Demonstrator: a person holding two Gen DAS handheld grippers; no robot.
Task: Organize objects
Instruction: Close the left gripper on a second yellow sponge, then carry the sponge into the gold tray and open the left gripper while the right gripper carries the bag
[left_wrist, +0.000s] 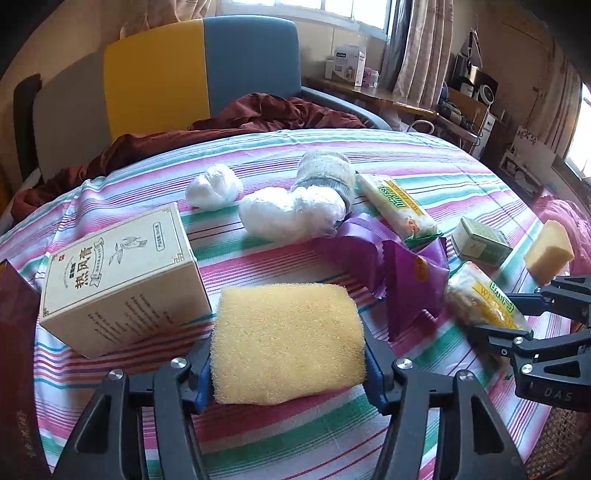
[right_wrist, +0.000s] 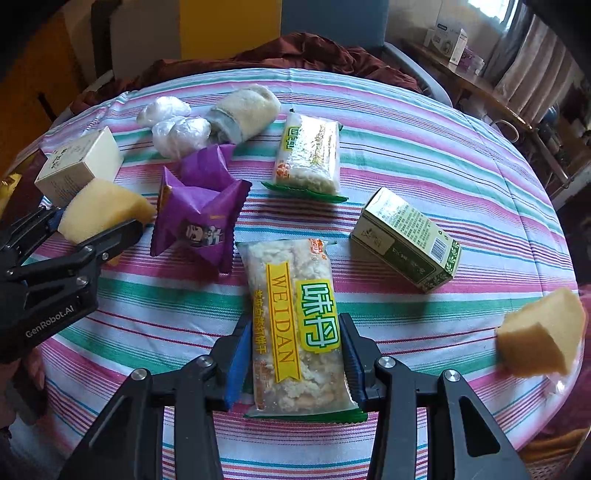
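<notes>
Left gripper (left_wrist: 288, 354): closed on a yellow sponge (left_wrist: 286, 338), blue pads pressing both short sides, edges slightly pinched in.
Yellow sponge: rectangular slab, coarse open-pored foam, soft rounded corners; long axis across the fingers, left to right; broad face up, lying low over the striped cloth (left_wrist: 424, 155), near the front edge.
Right gripper (right_wrist: 293, 360): narrowed onto a clear snack packet (right_wrist: 295, 325), pads against both long edges near its close end.
Snack packet: flat, glossy plastic, crumbly pale pieces inside, yellow band and green label, green crimped seal; long axis running near to far, along the fingers, far end leaning slightly left.
Second snack packet (right_wrist: 310, 155): same kind, further off, long axis also near to far.
Purple wrappers (right_wrist: 201, 206): crinkled foil, zigzag edges, between the sponge and the packets.
Green box (right_wrist: 406, 236): cardboard, on its side, right of the held packet, long axis slanting from far left to near right.
Cream box (left_wrist: 122, 273): cardboard, printed, tilted, just left of the sponge.
Second sponge (right_wrist: 539, 332): yellow foam wedge, at the near right edge.
White bundles (left_wrist: 291, 214): wrinkled film-wrapped lumps, far centre; grey rolled sock (left_wrist: 327, 173) touching them.
Striped cloth: woven, pink, green and white bands.
</notes>
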